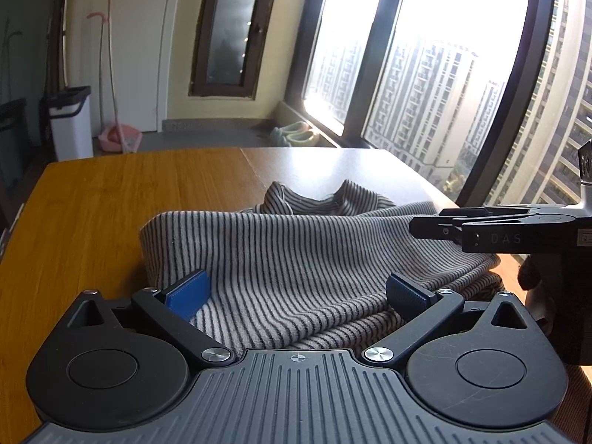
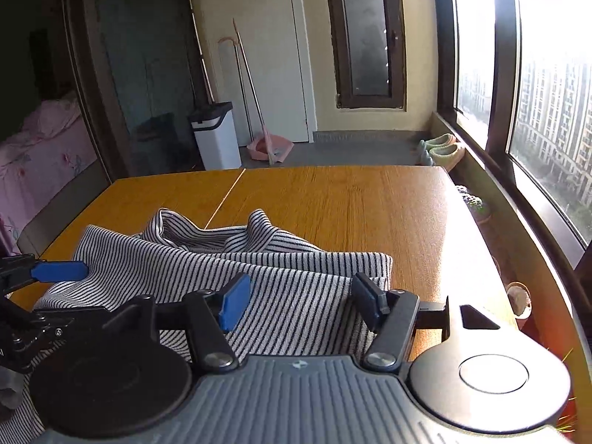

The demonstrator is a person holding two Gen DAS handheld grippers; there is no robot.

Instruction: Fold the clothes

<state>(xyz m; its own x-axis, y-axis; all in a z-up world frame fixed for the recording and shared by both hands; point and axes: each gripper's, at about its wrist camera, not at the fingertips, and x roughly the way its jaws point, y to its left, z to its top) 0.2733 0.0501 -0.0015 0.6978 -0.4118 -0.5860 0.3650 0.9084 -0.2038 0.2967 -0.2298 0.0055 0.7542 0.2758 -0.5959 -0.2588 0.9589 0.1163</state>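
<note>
Both grippers, L point(image 1: 296, 292) & R point(image 2: 301, 305), level, jaws spread over striped garment point(image 1: 281, 255) on table point(image 1: 103, 192)

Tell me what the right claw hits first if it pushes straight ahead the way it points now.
The right claw is open, its blue pads straddling the grey-and-black striped knit garment. Straight ahead it would probably meet that garment's raised fold first, then bare wooden table; depth is hard to judge.

Both wrist views sit low and close over the near edge of the worktop point(image 1: 111, 192), facing its far edge and the yellow wall. Each shares the striped garment point(image 1: 296, 251), the white bin point(image 2: 216, 137) and the window point(image 2: 555, 92).
</note>
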